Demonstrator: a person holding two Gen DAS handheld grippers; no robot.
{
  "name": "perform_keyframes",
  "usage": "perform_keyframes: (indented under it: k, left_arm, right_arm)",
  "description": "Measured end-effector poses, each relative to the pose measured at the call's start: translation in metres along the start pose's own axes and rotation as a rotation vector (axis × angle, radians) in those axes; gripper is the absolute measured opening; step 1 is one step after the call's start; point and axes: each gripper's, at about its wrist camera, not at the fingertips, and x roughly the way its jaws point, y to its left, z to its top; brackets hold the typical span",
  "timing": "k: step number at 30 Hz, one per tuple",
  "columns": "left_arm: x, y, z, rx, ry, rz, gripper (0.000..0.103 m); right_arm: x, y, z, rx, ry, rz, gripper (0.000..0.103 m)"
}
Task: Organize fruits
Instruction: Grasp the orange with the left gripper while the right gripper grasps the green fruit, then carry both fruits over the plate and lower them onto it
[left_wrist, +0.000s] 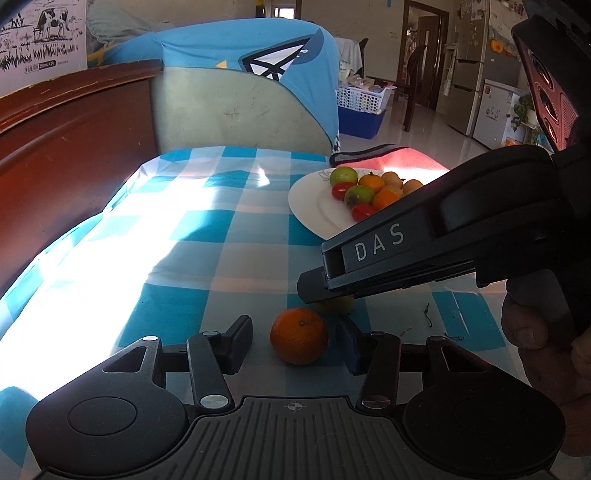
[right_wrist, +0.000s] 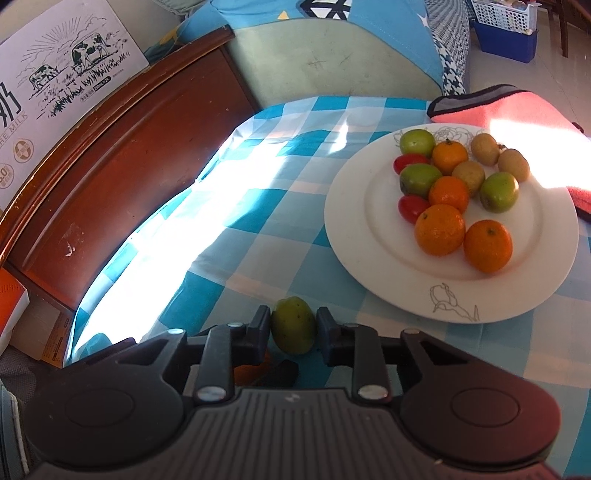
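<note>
The left claw (left_wrist: 295, 341) stands wide open around a round orange mandarin (left_wrist: 298, 336) on the blue-checked tabletop (left_wrist: 207, 258), touching nothing. The right claw (right_wrist: 292, 332) brackets a small green fruit (right_wrist: 294, 330), its jaws nearly closed on it, near the tabletop's front edge, beside the white plate (right_wrist: 354, 236).

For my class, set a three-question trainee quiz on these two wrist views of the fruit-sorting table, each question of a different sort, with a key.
1. True or false: the left tongs are clamped shut on the orange.
2. Multiple choice: the green fruit between the right tongs lies A) on the white plate, B) on the checked tablecloth, C) on the pink cloth.
3. Fill in: the plate holds ___ oranges, going by the right wrist view.

Key: 1 false, the fingers stand apart from it; 2 B; 3 four.
</note>
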Motion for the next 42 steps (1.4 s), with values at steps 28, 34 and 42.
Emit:
perform_keyframes:
  k: [28,34,42]
  left_arm:
    - [-0.048,-0.012,0.028,0.003,-0.046,-0.044,0.029]
    - [-0.059,-0.005,0.041,0.017,-0.056,-0.046,0.029]
    - [-0.057,0.005,0.057,0.061,-0.061,-0.054,0.029]
  right_arm:
    - [-0.092,-0.011,-0.011,0.002,-0.121,-0.033,0.027]
    - [-0.123,-0.023,-0.012,0.016,-0.157,-0.034,0.027]
    - [-0.137,-0.046,-0.009,0.107,-0.196,-0.048,0.027]
